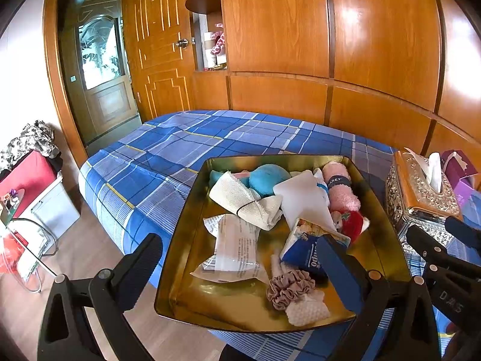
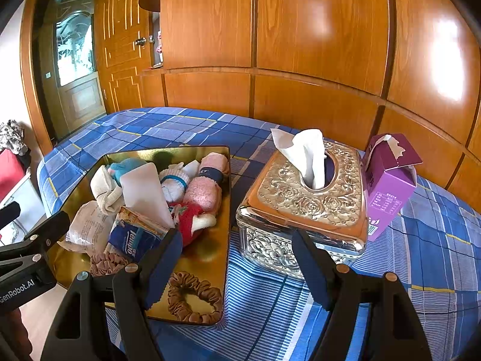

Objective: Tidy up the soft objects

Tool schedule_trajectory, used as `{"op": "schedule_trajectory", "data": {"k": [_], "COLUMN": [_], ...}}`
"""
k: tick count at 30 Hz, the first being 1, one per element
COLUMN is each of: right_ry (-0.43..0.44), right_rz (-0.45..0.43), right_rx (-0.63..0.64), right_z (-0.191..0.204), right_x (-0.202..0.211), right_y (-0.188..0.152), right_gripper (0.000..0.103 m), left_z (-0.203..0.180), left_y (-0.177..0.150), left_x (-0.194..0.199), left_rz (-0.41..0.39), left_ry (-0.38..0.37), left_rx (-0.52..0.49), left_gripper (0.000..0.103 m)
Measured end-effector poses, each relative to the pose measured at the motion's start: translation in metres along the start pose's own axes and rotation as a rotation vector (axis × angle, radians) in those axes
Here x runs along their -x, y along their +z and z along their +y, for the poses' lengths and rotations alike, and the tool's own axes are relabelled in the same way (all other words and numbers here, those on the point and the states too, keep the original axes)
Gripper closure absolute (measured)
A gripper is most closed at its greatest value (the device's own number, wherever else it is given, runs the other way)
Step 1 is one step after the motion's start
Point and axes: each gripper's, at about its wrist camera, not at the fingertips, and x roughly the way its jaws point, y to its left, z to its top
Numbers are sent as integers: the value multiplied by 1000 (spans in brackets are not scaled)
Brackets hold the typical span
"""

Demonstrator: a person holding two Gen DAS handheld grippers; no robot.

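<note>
A gold tray (image 1: 186, 210) lies on the blue plaid bed, filled with soft things. Among them are a teal plush (image 1: 267, 177), a tied white cloth roll (image 1: 240, 198), a pink towel roll (image 1: 342, 192), a red plush (image 1: 351, 222), a blue tissue packet (image 1: 303, 249) and a mauve scrunchie (image 1: 290, 288). My left gripper (image 1: 237, 239) hangs open over the tray's near half and holds nothing. In the right wrist view a brown scrunchie (image 2: 195, 297) lies in the tray's near corner. My right gripper (image 2: 237, 234) stands open, empty, between the tray (image 2: 210, 255) and the tissue box.
An ornate silver and gold tissue box (image 2: 306, 198) stands just right of the tray, with a torn purple carton (image 2: 387, 183) beside it. Wooden wardrobe panels (image 2: 300, 60) run behind the bed. Left of the bed are wood floor, a glass side table (image 1: 27, 240) and a red box (image 1: 27, 177).
</note>
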Motion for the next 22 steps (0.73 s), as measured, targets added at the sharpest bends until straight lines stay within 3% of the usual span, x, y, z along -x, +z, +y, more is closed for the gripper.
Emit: {"op": "schedule_trajectory", "data": {"k": [22], "right_ry": [-6], "right_rz": [-10], "right_rx": [-10], "right_z": [-5], "right_x": [5], "right_y": [1], "right_gripper": [27], "left_z": [-1], "left_y": [-1], "left_x": [-1], "left_rz": [10], "left_ry": [-13], "left_rx": [9], "left_gripper": [0]}}
